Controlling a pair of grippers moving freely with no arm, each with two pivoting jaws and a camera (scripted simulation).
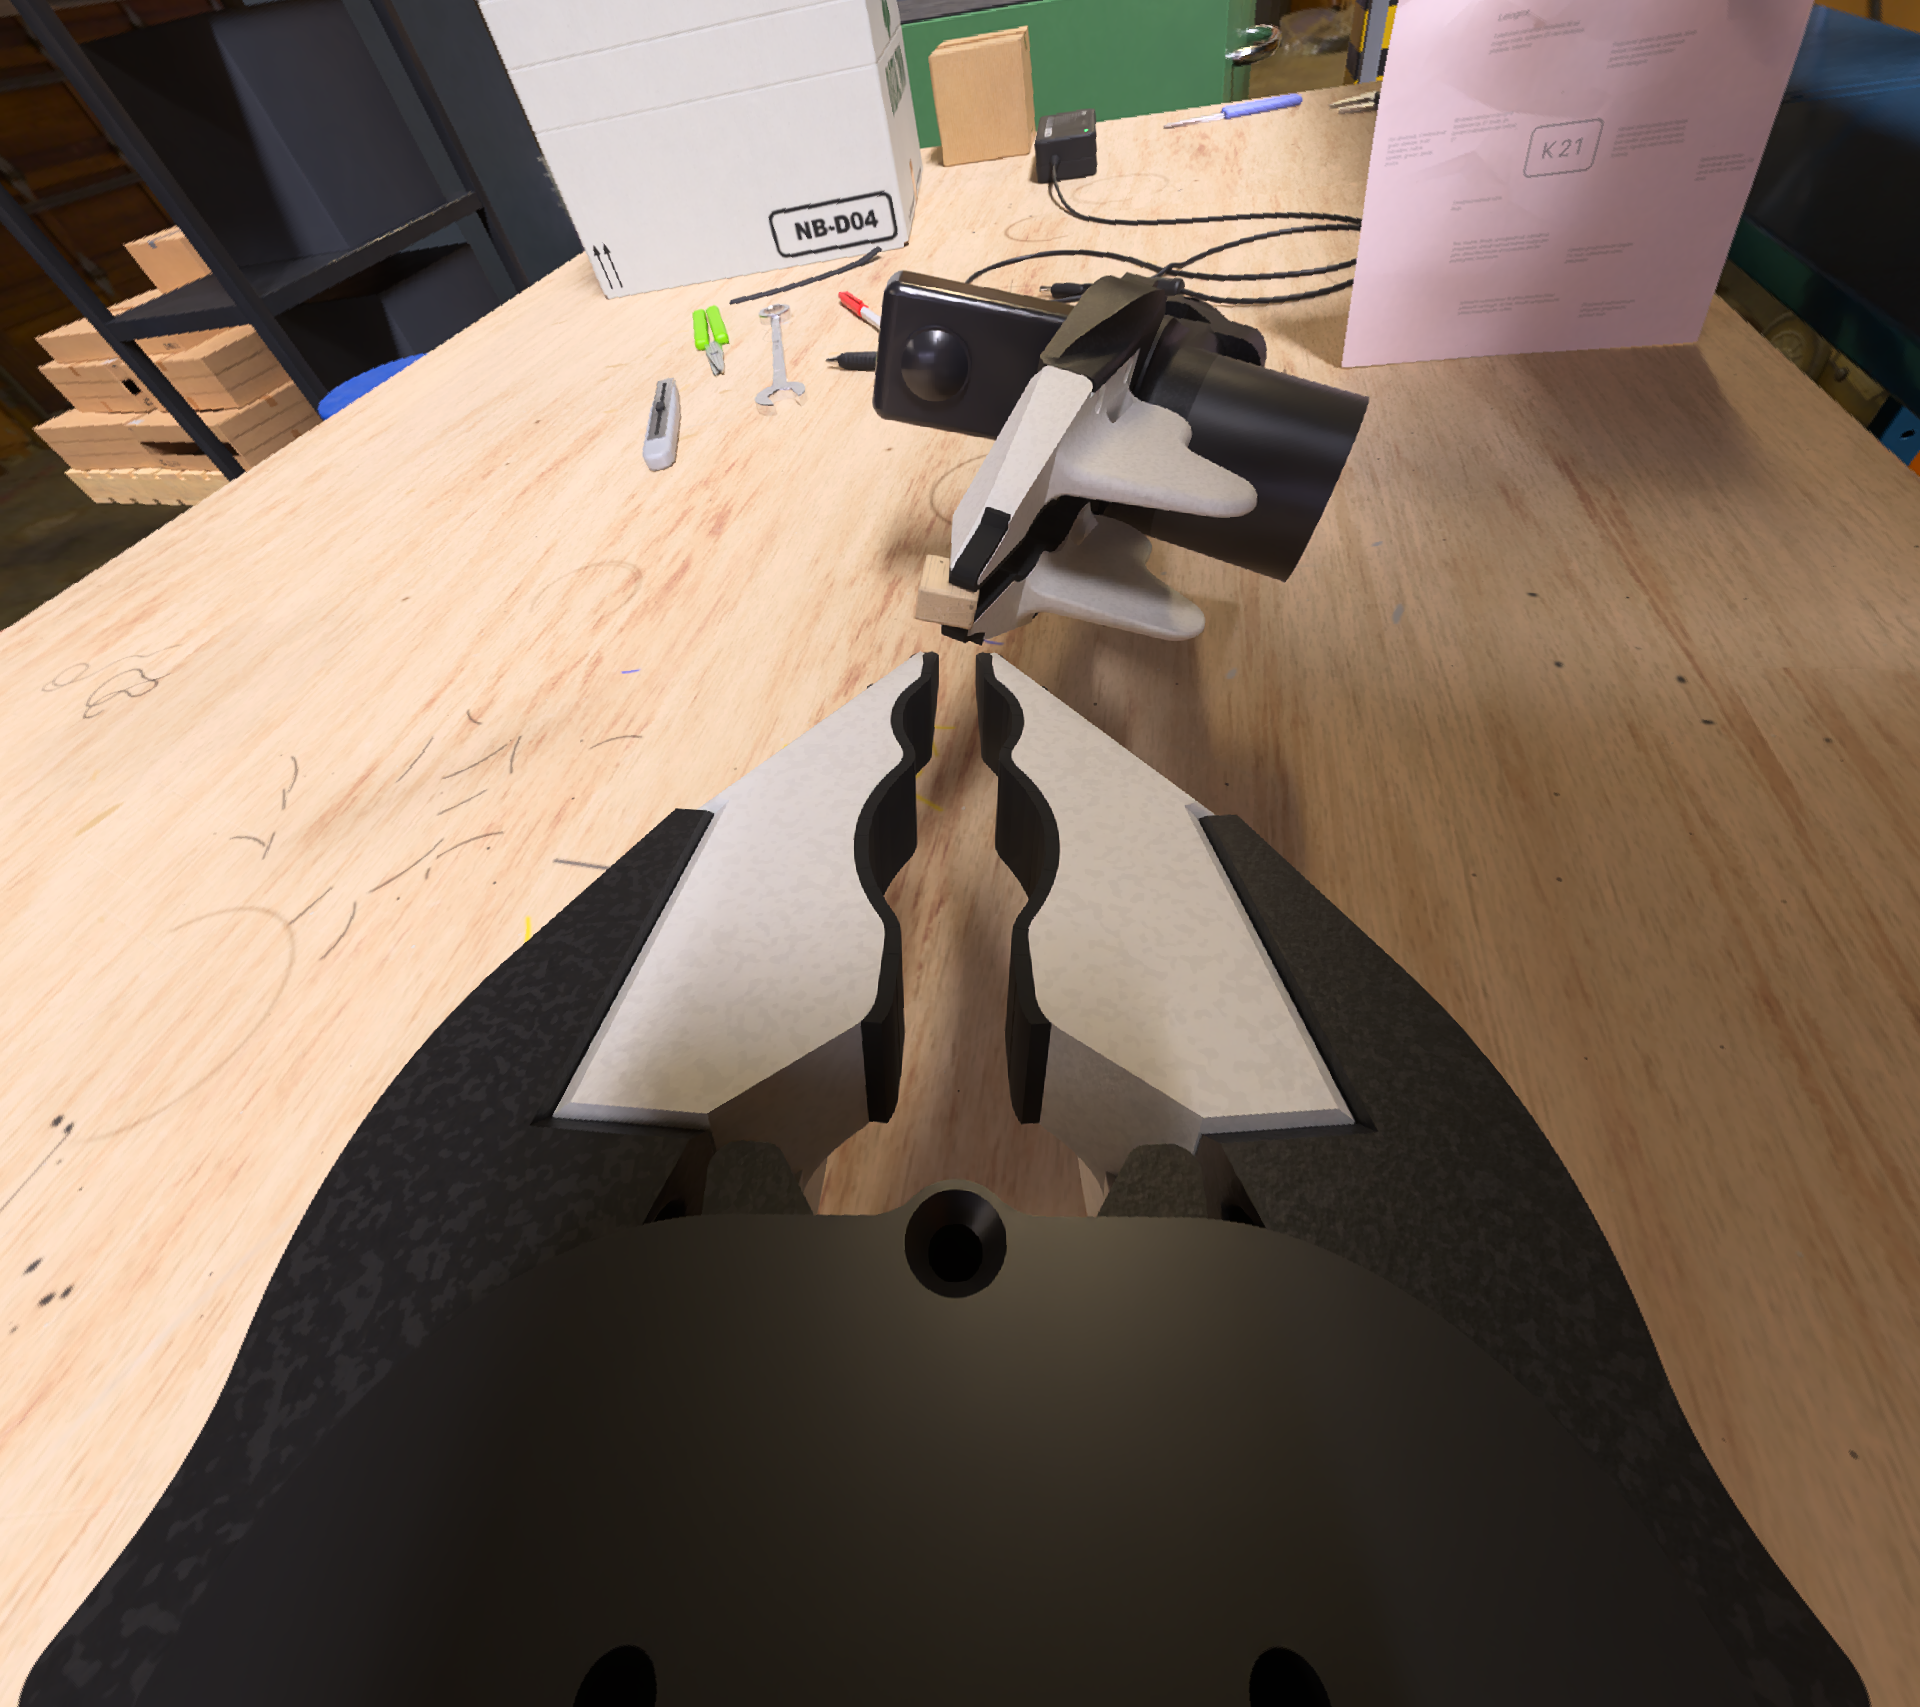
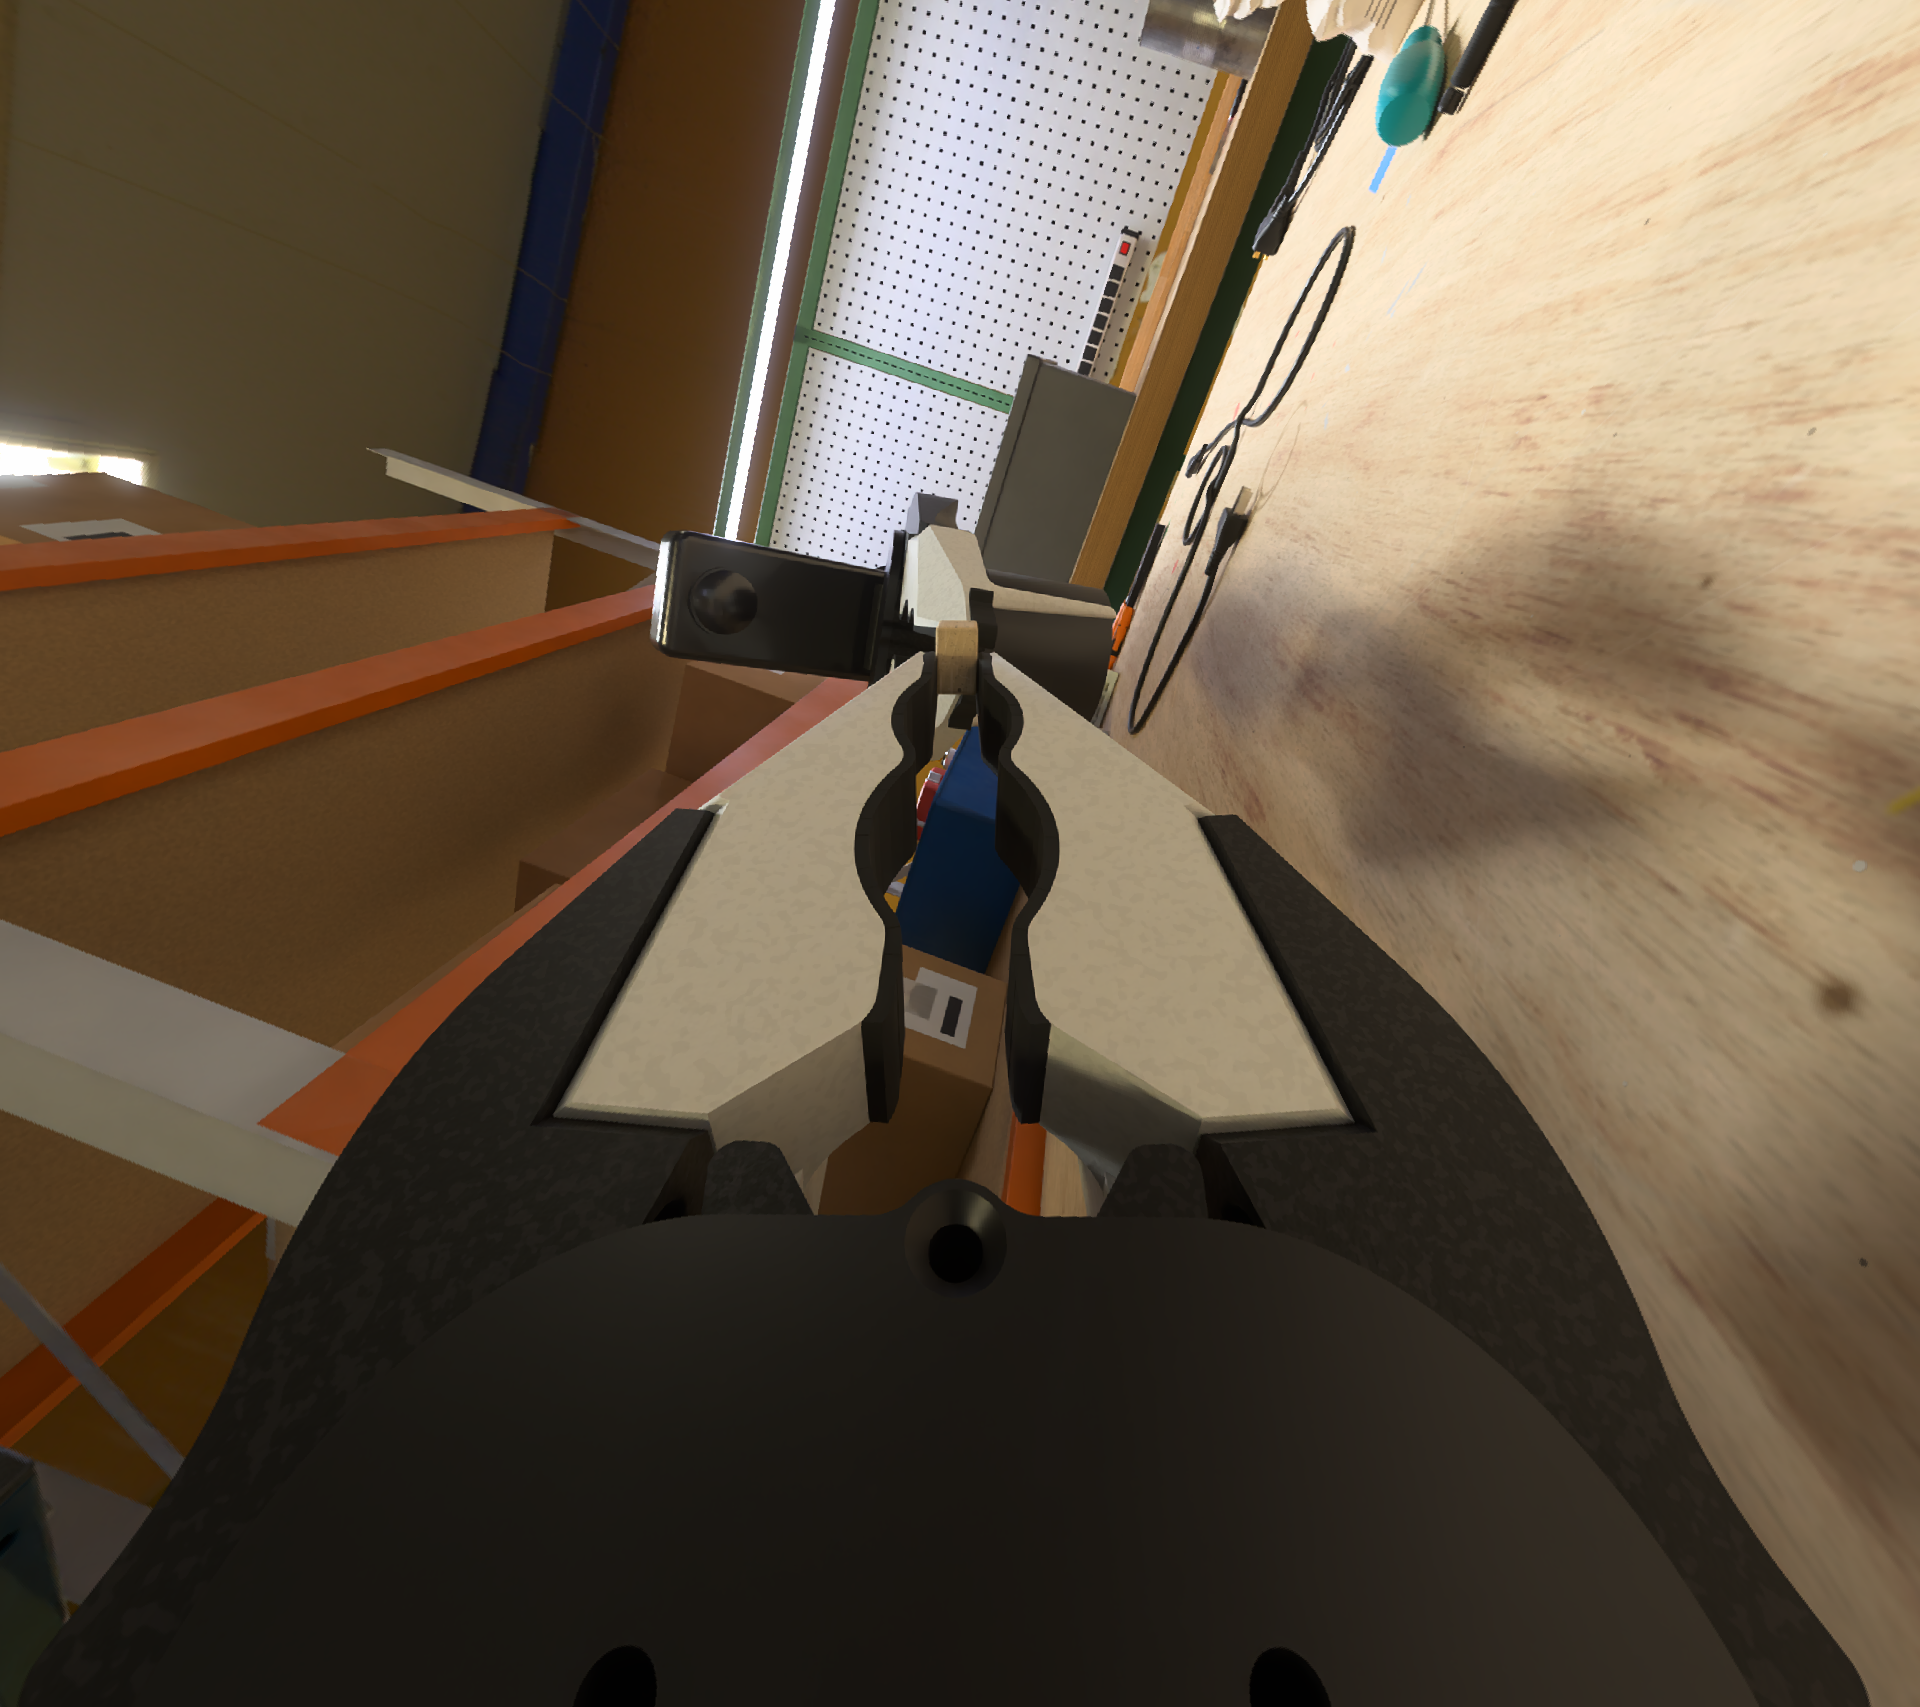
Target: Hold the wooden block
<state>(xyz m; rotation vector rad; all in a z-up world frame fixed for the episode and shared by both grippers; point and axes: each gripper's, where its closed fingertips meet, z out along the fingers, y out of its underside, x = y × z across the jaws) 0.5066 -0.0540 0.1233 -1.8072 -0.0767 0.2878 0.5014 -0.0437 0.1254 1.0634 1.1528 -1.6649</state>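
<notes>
A small wooden block (image 1: 943, 603) is held in the air just above a plywood workbench (image 1: 416, 722), pinched between the fingertips of the right gripper (image 1: 975, 592). In the left wrist view the block's pale end sticks out to the left of those black-tipped fingers. In the right wrist view the same block (image 2: 954, 655) sits clamped at the very tips of the right gripper (image 2: 956, 670), with the bench tilted up along the right side of the frame.

The left gripper (image 1: 956, 665) points at the block from just in front of it. Its fingers are close together with a narrow gap between them, and nothing is held in that gap; the tips are near the block but apart from it.

Beyond the block, on the bench, lie a grey utility knife (image 1: 662, 423), green-handled pliers (image 1: 711, 338), a small wrench (image 1: 777, 358) and a red-capped marker (image 1: 857, 309). Behind these stands a tall white cardboard box (image 1: 686, 47). A black cable (image 1: 1174, 244) loops across the bench to a small black device (image 1: 1066, 145) beside a small brown box (image 1: 982, 94). A pink sheet of paper (image 1: 1558, 130) stands upright at the right.
</notes>
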